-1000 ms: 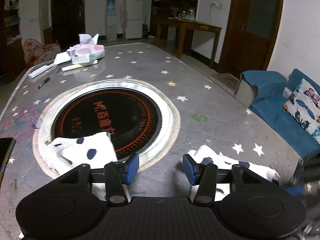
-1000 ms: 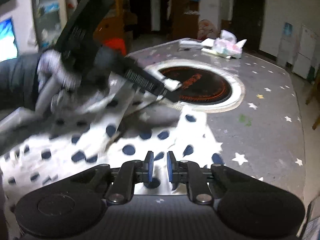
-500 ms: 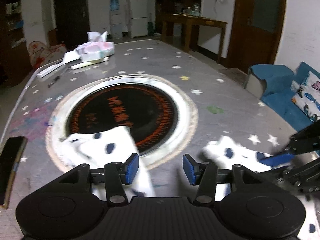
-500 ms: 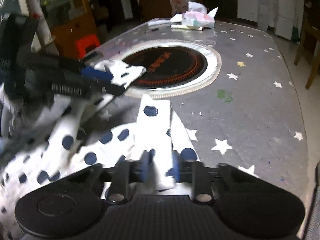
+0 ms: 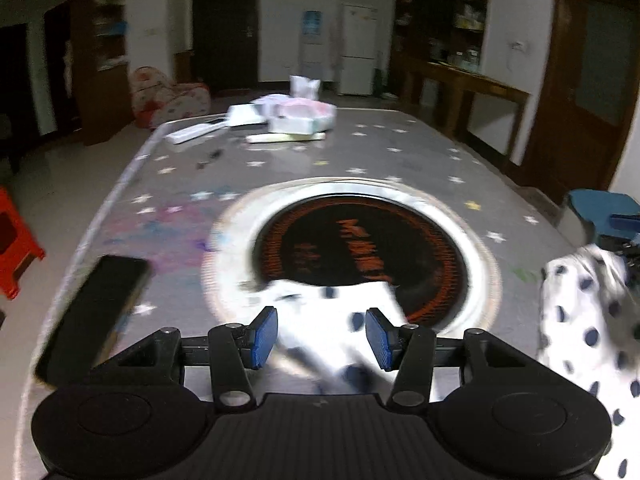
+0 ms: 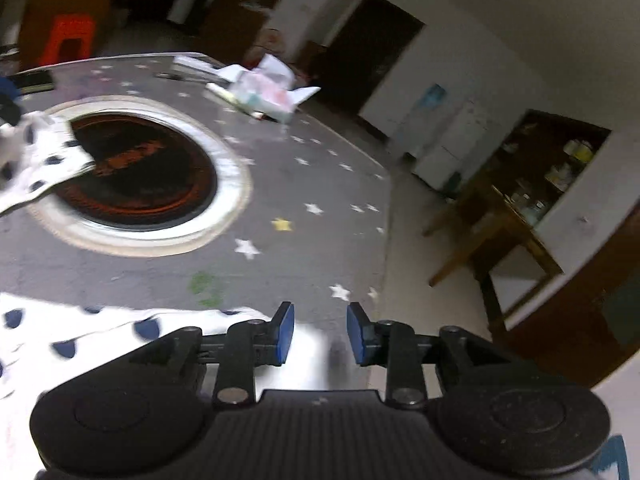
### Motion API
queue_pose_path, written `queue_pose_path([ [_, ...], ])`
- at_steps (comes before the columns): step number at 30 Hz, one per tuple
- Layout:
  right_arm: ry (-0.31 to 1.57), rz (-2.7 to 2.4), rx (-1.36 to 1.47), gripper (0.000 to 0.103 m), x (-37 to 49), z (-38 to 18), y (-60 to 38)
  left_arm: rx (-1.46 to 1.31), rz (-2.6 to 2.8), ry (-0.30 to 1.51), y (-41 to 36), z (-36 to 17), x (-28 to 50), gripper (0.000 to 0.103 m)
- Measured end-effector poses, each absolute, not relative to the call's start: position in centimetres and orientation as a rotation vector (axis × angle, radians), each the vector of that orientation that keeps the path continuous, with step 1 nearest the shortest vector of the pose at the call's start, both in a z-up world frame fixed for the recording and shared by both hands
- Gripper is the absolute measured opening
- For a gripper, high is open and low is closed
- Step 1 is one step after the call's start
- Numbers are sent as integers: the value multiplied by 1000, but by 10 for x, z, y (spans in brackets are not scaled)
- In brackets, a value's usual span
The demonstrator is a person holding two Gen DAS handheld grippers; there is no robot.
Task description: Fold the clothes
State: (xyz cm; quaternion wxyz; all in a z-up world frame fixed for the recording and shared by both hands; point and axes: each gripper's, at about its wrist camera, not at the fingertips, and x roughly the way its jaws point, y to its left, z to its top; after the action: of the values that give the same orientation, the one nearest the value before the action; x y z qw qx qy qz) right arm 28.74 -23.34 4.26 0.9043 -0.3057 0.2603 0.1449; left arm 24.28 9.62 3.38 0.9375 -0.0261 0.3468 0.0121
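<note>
**Spotted cloth spread across two open grippers**

In the left wrist view, at about nine o'clock, a flat black phone [image 5: 94, 312] lies near the edge of the grey star-printed table [image 5: 400, 148], close to our left gripper [image 5: 322, 338]. That gripper's blue pads stand roughly half apart. A blurred fold of the white garment with dark blue spots [image 5: 336, 308] sits between them, over the near rim of the round black inset burner with a pale ring [image 5: 360, 256]. We cannot tell whether the pads press on the cloth; they look clear of it. At three o'clock more of the same garment hangs bunched at the table's edge.

In the right wrist view, the spotted garment [image 6: 100, 330] runs along the bottom left, from about eight o'clock up to the right gripper [image 6: 320, 334]. Its jaws are opening, with pale cloth showing under and between the pads but not clamped. Another piece lies at nine o'clock on the burner ring [image 6: 236, 184].

We judge the fold is barely begun: the cloth is still loose and uneven. The risks from here:

- The portion near the table's edge could slide off, since nothing is gripping it.
- A hasty re-grip could catch two layers and set a crooked crease.
- The left gripper could knock the phone, which lies close by.
- The pile of white papers and packets [image 5: 292, 118] at twelve o'clock is well apart and no concern.
</note>
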Motion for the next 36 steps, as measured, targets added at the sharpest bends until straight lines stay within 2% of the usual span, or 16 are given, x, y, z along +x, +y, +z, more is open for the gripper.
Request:
queue_pose_path([
  [6,700,467,-409,30,265,38,-241,-62,5,766,115,23,213,49],
  [16,781,569,-363,34,216,20,-225,6,-81,832,83,-1,177,47],
  [19,783,579,-350,39,205,20,-223,28,-82,841,74,-7,174,40],
  [20,784,577,-351,40,202,19,-222,31,-81,836,73,-7,173,34],
  [21,787,575,-347,41,199,17,-221,28,-83,834,72,-7,172,23],
  [23,795,573,-339,41,194,14,-221,13,-82,836,71,-7,171,9],
  [24,799,573,-328,41,191,13,-221,18,-77,832,69,-7,170,5],
  [36,804,531,-263,46,163,1,-224,11,48,818,100,2,123,3],
])
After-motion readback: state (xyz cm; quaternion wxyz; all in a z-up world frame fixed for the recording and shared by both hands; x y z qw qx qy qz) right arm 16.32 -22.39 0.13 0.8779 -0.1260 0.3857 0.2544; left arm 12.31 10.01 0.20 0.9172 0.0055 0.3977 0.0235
